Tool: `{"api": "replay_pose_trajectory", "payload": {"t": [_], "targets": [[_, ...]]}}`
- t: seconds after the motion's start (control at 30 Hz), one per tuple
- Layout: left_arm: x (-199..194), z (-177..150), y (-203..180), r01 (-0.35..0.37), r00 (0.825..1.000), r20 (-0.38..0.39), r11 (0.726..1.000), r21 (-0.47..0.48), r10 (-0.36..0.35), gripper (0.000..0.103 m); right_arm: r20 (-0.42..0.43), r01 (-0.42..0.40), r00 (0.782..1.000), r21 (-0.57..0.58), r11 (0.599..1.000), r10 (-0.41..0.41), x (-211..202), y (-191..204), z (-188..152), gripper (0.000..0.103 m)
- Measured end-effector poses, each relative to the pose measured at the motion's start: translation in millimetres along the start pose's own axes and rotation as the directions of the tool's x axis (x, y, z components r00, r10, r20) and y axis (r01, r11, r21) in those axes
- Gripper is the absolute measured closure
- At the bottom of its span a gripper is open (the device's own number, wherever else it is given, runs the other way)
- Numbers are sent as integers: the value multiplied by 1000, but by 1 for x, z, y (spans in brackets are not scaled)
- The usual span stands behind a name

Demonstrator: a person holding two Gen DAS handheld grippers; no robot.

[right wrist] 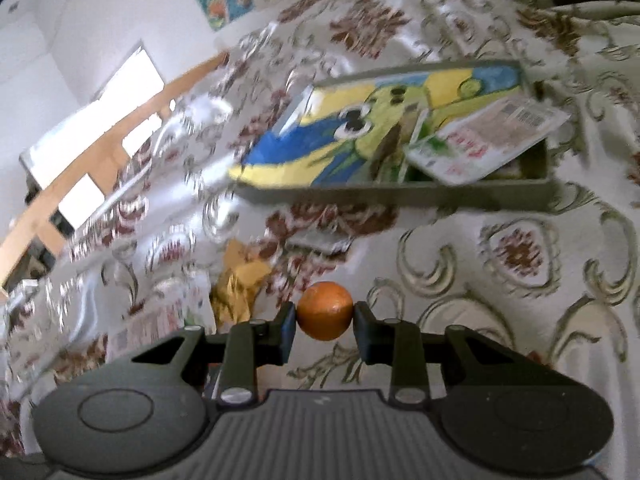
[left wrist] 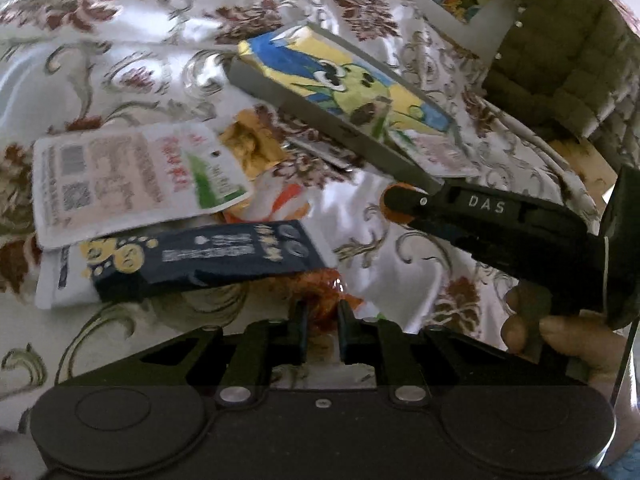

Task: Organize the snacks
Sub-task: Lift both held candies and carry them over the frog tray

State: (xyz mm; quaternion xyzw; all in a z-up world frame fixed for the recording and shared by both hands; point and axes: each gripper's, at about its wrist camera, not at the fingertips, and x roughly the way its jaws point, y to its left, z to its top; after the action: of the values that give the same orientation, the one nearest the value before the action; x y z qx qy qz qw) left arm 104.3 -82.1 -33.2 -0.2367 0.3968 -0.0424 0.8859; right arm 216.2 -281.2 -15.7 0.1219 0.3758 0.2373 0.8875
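The right gripper [right wrist: 325, 326] held a small orange ball [right wrist: 325, 311] between its pads, above the flowered tablecloth [right wrist: 520, 280] and short of the grey tray [right wrist: 400, 196]. The left gripper [left wrist: 322, 330] was nearly closed on a crinkly orange wrapper [left wrist: 320, 296], near the dark packet [left wrist: 208, 256].

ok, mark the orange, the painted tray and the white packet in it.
orange [right wrist: 325, 311], right wrist view, front skin.
painted tray [right wrist: 400, 196], right wrist view, near wall.
white packet [right wrist: 486, 142], right wrist view, its middle.

Left gripper [left wrist: 323, 316] nearly closed; right gripper [right wrist: 325, 322] clamped.
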Motion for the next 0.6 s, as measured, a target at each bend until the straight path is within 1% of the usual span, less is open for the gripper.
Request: {"api": "replay_pose_trajectory", "payload": {"t": [0.17,0.4,0.43,0.5,0.57,0.6], "targets": [[3,10,-21,24,1000,2,997,79,-24,89,65,8,998,30,1000,-10,-12,-10,12,69],[8,20,-38,58,998,18,990,126,-61,90,120,7,993,82,997,-17,-20,-28,22,69],[10,20,-41,54,998,14,988,141,-57,90,126,5,992,88,996,-16,-21,-30,23,68],[18,19,-46,26,1000,-11,985,168,-25,90,132,0,991,98,995,-13,-22,-33,25,68],[27,17,-44,16,999,-37,987,160,-11,90,133,-1,991,101,995,-13,-21,-35,26,68],[30,15,-42,15,999,-39,988,152,-9,90,130,-2,991,102,995,-11,-20,-35,26,68]]}}
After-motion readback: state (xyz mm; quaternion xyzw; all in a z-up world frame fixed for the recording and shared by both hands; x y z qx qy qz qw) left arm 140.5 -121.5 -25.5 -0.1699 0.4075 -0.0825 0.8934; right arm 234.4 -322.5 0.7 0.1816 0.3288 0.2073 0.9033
